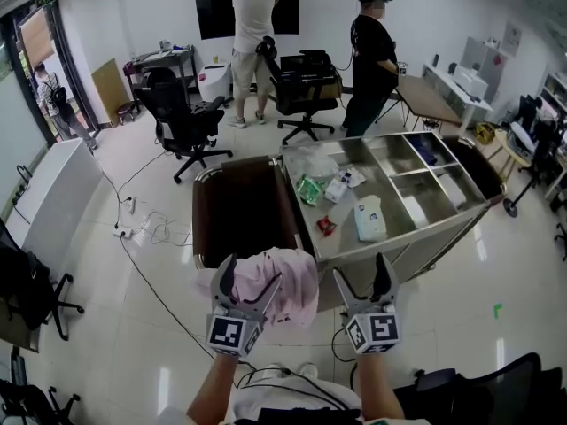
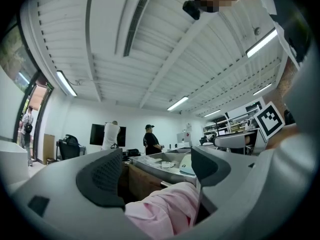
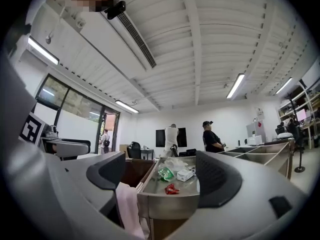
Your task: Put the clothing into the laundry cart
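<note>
Left gripper (image 1: 252,278): its jaws pinch a wad of the clothing (image 1: 289,277), and most of the cloth bulges free over the inner jaw.
Clothing: pink, bunched and held in the air just short of the cart's (image 1: 372,250) near edge, not yet over it.
Right gripper (image 1: 361,271): its jaws stand well apart with nothing between them. It hangs just beside the clothing, before the cart's near edge.
Bag (image 1: 239,212): brown and open-topped, at the cart's left end. It looks empty (this is where the clothing should land).
Tray (image 1: 416,204): steel compartments right of the bag, with packets (image 1: 312,189) lying in the nearest one.
Risk, short drop: only a small part of the wad seems pinched, so a quick swing could let it slip to the floor before the cart.
Risk, wrong place: the wad leans toward the tray side. Released off-centre, it probably lands among the packets instead of in the bag.
Risk, snag: a loose fold could catch the bag's metal rim and leave the clothing draped half outside.
Risk, tangle: the right gripper is close enough that trailing cloth might hook on its open jaw.
Risk, footing: cables (image 1: 146,230) lie on the floor left of the cart, so a sideways step there could trip the person.
</note>
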`<state>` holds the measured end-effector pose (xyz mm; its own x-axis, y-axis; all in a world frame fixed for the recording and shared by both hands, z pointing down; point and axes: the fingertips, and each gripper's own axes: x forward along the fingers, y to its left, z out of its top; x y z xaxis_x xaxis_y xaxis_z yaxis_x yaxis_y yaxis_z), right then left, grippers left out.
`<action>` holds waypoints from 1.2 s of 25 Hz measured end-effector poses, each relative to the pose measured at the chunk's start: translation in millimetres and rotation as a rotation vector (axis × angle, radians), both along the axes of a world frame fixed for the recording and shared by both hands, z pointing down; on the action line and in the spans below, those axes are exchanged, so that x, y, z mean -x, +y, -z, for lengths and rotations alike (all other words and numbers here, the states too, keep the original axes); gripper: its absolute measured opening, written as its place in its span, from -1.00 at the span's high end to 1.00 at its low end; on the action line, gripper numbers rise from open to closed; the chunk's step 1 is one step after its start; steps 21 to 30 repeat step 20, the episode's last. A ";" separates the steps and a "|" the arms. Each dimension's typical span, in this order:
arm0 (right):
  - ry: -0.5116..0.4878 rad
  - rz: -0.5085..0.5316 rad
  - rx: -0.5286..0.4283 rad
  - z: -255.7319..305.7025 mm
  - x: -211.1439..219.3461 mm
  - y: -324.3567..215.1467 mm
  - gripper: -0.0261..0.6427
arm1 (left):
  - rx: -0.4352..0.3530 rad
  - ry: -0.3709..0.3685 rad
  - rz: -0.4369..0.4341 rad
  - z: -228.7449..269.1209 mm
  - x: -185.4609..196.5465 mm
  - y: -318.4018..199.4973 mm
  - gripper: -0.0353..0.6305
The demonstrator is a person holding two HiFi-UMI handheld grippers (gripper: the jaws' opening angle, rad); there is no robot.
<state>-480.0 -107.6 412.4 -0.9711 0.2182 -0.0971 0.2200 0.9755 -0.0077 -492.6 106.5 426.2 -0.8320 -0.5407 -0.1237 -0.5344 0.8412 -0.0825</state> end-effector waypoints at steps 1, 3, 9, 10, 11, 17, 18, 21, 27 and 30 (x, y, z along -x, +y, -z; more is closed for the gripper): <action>0.001 0.001 0.001 -0.8 -1.8 -0.4 -0.46 | 0.002 0.001 -0.004 0.0 -0.6 -2.7 -0.33; -0.004 0.002 -0.004 -1.5 -3.9 -1.8 -0.46 | 0.005 0.002 -0.008 0.8 -2.2 -6.9 -0.33; -0.015 0.005 -0.008 0.2 -5.6 -0.7 -0.46 | 0.017 -0.005 -0.012 1.3 -8.1 -9.2 -0.33; -0.019 0.007 -0.008 0.9 -5.8 0.0 -0.46 | 0.019 -0.003 -0.009 1.1 -9.1 -8.0 -0.33; -0.023 0.010 -0.006 1.7 -6.1 1.2 -0.46 | 0.020 0.000 -0.006 0.9 -10.1 -6.5 -0.33; -0.036 0.024 -0.009 2.8 -5.8 6.9 -0.46 | 0.026 0.007 0.000 1.1 -13.9 -2.0 -0.33; -0.033 0.029 -0.007 4.6 -6.1 9.4 -0.46 | 0.027 0.007 0.000 1.3 -14.3 -1.7 -0.33; -0.029 0.038 -0.004 8.0 -6.8 13.9 -0.46 | 0.027 0.005 0.003 1.3 -15.2 -0.7 -0.33; -0.029 0.038 -0.004 8.0 -6.8 13.9 -0.46 | 0.027 0.005 0.003 1.3 -15.2 -0.7 -0.33; -0.029 0.038 -0.004 8.0 -6.8 13.9 -0.46 | 0.027 0.005 0.003 1.3 -15.2 -0.7 -0.33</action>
